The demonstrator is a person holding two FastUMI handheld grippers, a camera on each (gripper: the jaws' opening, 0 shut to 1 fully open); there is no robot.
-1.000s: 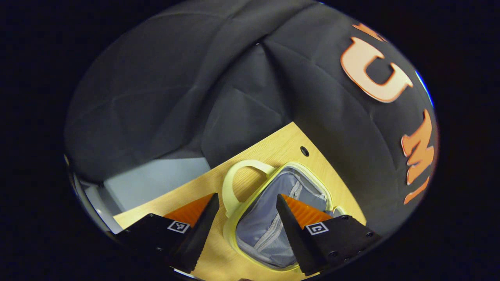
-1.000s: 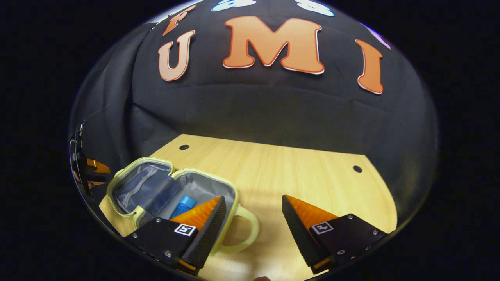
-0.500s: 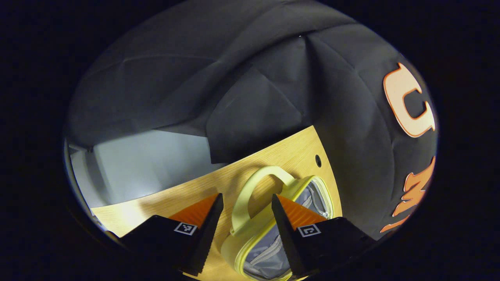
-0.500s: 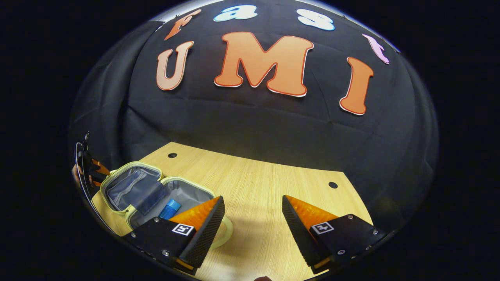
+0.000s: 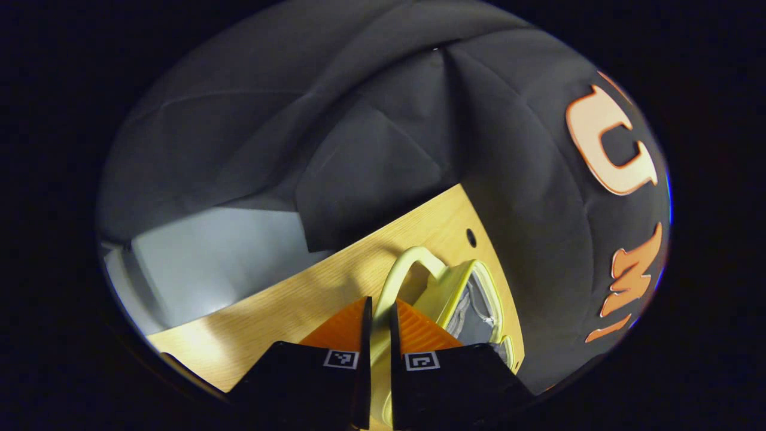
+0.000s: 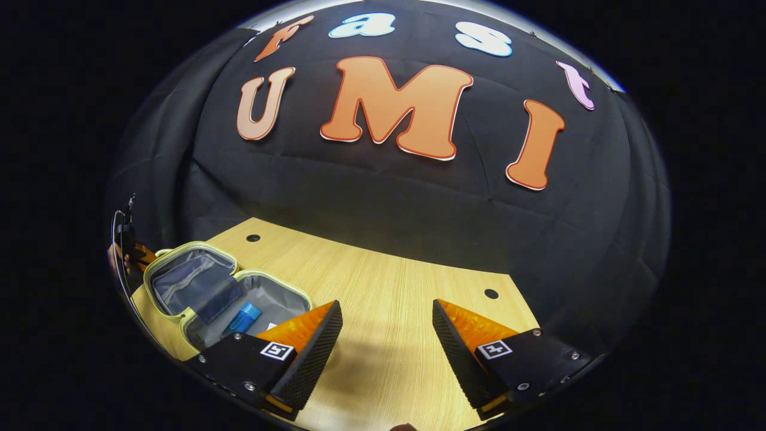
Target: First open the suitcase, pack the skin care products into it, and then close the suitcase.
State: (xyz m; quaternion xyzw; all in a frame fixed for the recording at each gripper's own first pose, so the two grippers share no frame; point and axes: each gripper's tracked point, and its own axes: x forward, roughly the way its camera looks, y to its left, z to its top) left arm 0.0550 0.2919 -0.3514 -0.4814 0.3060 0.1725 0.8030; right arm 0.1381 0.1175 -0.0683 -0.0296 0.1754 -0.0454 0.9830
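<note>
- Up close in the left gripper view, the left gripper has its fingers drawn almost together, with the pale yellow handle of the suitcase pinched in the narrow gap between them.
- From the fingers the handle loops up to the suitcase's yellow-trimmed lid, which stands tilted up on edge, its grey lining and a zip showing.
- Beneath it lies the wooden tabletop; the suitcase sits near the tabletop's far corner, close to a small round hole in the wood.
- Next, in the right gripper view, the right gripper hangs over bare wood with its fingers spread wide and nothing between them.
- Near the left edge of the tabletop the suitcase lies open in two grey-lined halves, the far half carrying a dark mesh pocket.
- Inside the nearer half lies a blue skin care tube, partly hidden behind the right gripper's left finger.
- At the far left rim of this view the other gripper shows, touching the suitcase's far half.
</note>
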